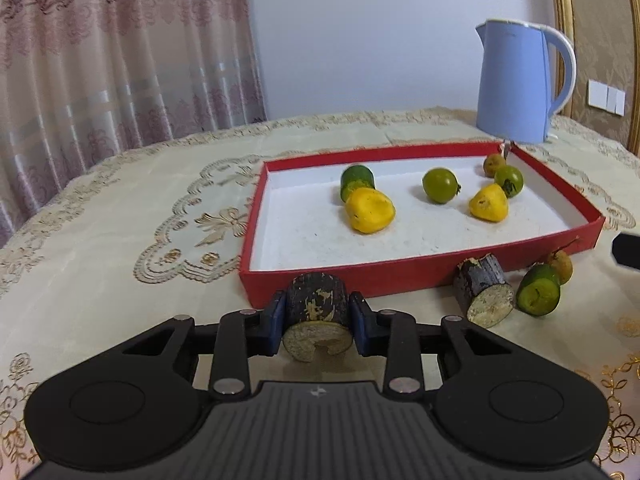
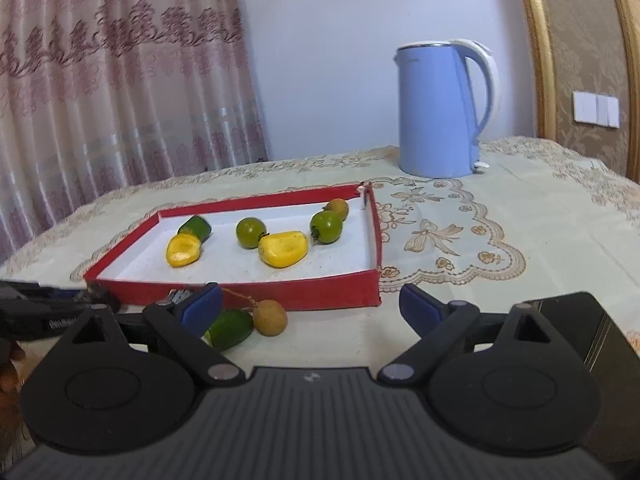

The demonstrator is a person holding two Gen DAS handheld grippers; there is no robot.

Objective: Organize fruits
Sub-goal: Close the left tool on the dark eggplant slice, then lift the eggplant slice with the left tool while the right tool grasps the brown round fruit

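Fingers of the left gripper point(image 1: 318, 322) are clamped on a dark-skinned cut piece point(image 1: 316, 316), one blue pad pressed to each side of it; the right gripper point(image 2: 310, 308) stands wide apart with nothing between its pads.

Just beyond the left fingertips sits the red tray point(image 1: 424, 276), holding two yellow pieces point(image 1: 370, 210), two round green fruits point(image 1: 440, 185), a green cut piece point(image 1: 357, 180) and a small brown fruit point(image 1: 494, 165). To the right of the left fingers, outside the tray's near wall, lie a second dark cut piece point(image 1: 484, 290), another green cut piece point(image 1: 538, 290) and a brown stemmed fruit point(image 1: 562, 266). Those last two lie just beyond the right gripper's left fingertip. A blue kettle point(image 2: 440, 112) stands well beyond the tray on the embroidered tablecloth point(image 2: 500, 280).
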